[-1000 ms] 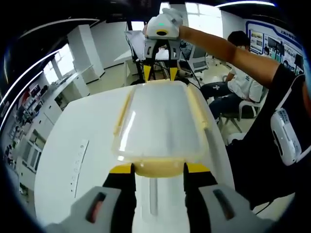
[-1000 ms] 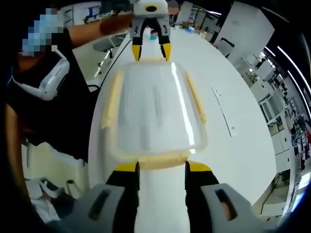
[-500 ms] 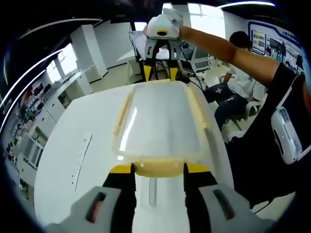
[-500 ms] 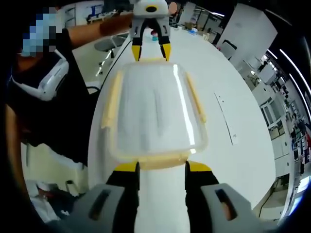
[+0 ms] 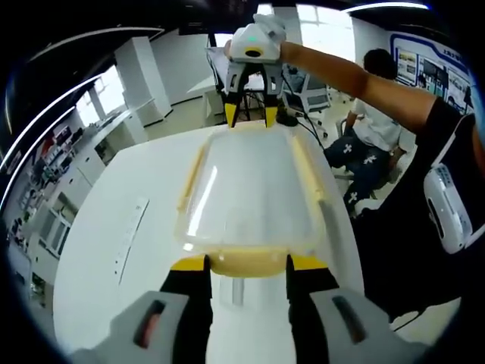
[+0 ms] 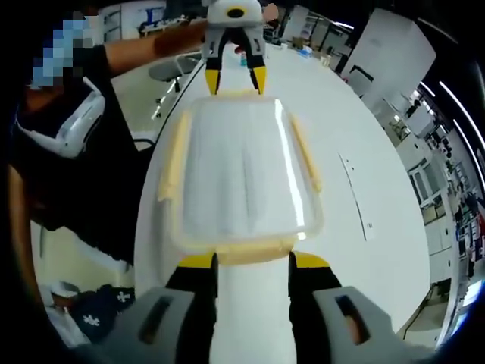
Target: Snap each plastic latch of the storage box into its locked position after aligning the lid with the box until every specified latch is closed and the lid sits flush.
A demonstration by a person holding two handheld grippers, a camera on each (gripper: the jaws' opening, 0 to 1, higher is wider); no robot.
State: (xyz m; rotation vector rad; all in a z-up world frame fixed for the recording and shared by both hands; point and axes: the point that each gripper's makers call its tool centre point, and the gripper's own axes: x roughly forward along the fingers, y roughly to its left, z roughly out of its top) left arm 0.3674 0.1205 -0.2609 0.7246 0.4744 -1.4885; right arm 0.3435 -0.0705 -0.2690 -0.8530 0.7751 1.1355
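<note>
Here's the storage box (image 5: 250,193) lying flat on the white table (image 5: 114,227), clear lid (image 6: 241,178) on top, pale yellow latches running along its long sides. Nothing can be made out inside through the lid; glare streaks across it. The left gripper (image 5: 246,263) sits at one short end, jaws spread wide, yellow tips either side of the end latch (image 5: 247,262), which lies between them. At the opposite short end the right gripper (image 6: 245,262) mirrors it, jaws wide around its own end latch (image 6: 244,249). Whether the tips press the plastic, I can't tell. A person's forearm (image 5: 341,72) reaches across above the table.
</note>
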